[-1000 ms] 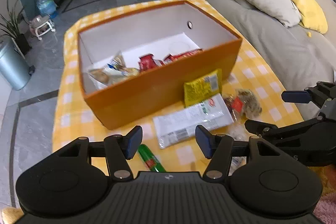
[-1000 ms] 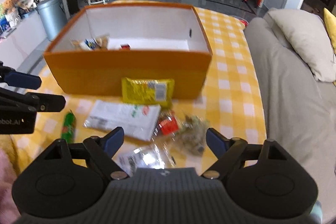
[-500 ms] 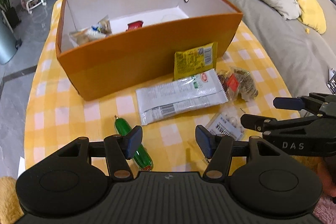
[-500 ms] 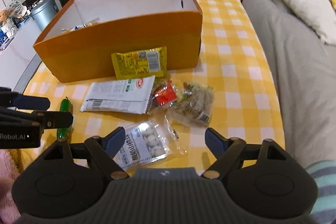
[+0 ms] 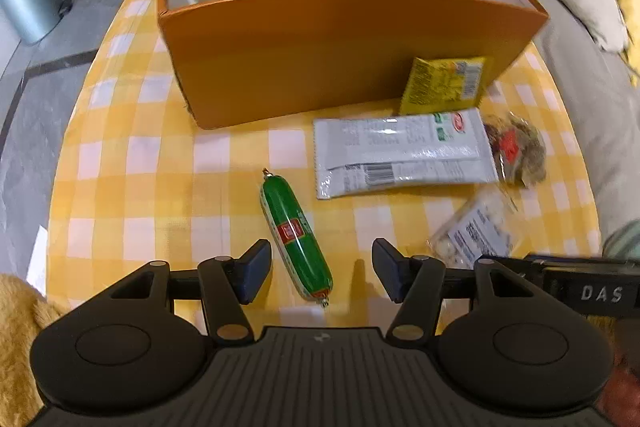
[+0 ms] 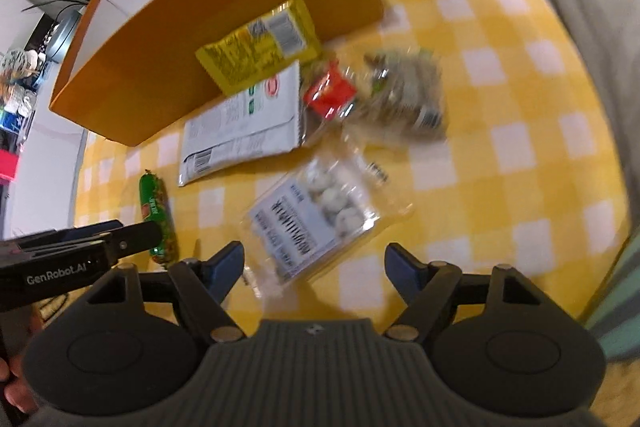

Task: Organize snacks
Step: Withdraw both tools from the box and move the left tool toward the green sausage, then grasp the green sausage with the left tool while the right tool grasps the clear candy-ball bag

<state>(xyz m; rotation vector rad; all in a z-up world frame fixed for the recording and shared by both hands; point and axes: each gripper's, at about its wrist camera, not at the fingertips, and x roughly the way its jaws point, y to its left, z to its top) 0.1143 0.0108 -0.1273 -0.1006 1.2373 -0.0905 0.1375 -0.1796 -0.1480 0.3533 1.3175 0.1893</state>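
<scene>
Left wrist view: the left gripper (image 5: 321, 275) is spread, its 2 fingers flanking the green sausage (image 5: 295, 234), untouched. Right gripper (image 6: 314, 265), closing slightly yet spread, straddles the clear candy bag (image 6: 310, 223) without contact.

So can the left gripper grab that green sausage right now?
Probably yes. The left gripper is open, and the green sausage lies flat on the tablecloth with its near end between the fingers. Nothing covers it; the white packet sits apart.

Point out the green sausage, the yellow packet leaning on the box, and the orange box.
green sausage (image 5: 295, 230): left wrist view, on its red label at mid-length.
yellow packet (image 5: 442, 85): left wrist view, middle of its printed face.
orange box (image 5: 320, 55): left wrist view, on its near outer wall.
</scene>
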